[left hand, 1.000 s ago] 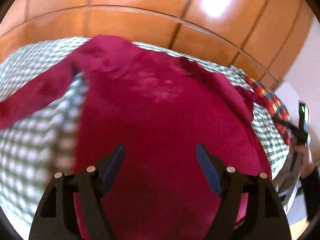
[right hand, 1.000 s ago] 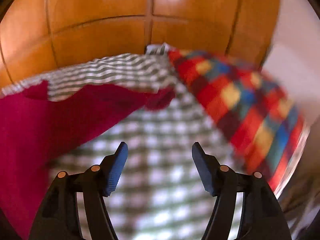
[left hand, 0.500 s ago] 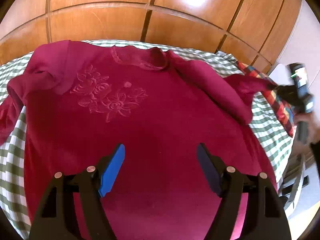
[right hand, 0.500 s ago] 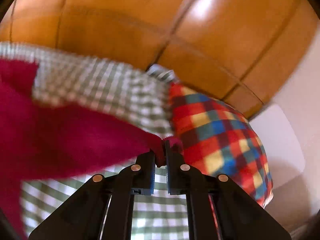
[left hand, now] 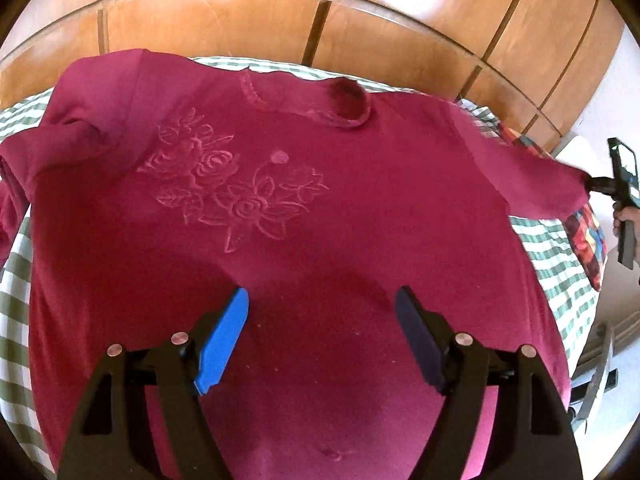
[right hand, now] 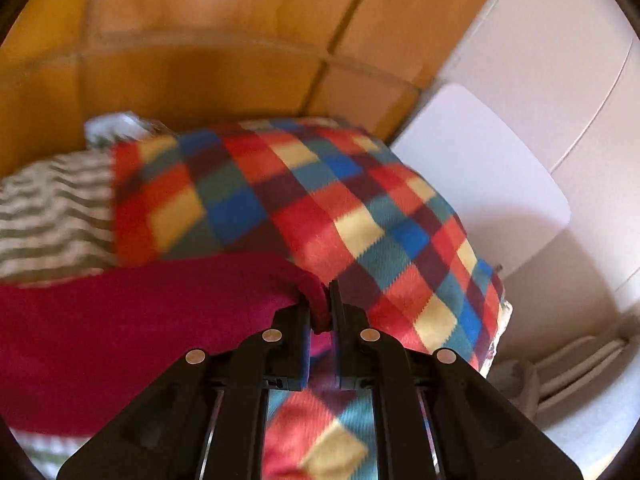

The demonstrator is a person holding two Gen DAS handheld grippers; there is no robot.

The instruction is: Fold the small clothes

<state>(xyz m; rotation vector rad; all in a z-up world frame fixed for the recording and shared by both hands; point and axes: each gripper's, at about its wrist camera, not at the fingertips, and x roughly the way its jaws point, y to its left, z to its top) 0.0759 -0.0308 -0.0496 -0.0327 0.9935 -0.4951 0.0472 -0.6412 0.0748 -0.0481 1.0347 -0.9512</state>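
Sweater (left hand: 304, 240), dark red with embossed flowers, is lying face up across a green-checked bed (left hand: 560, 264), filling the middle of the left wrist frame. Left claw (left hand: 322, 336) is hovering over its lower part, spread wide and gripping nothing. Right claw (right hand: 320, 312) is clenching the cuff (right hand: 318, 300) of one sleeve (right hand: 140, 312), stretching it toward the right edge of the left wrist frame, above a multicoloured plaid blanket (right hand: 320, 208). Wooden panels (left hand: 360, 32) are filling the top.
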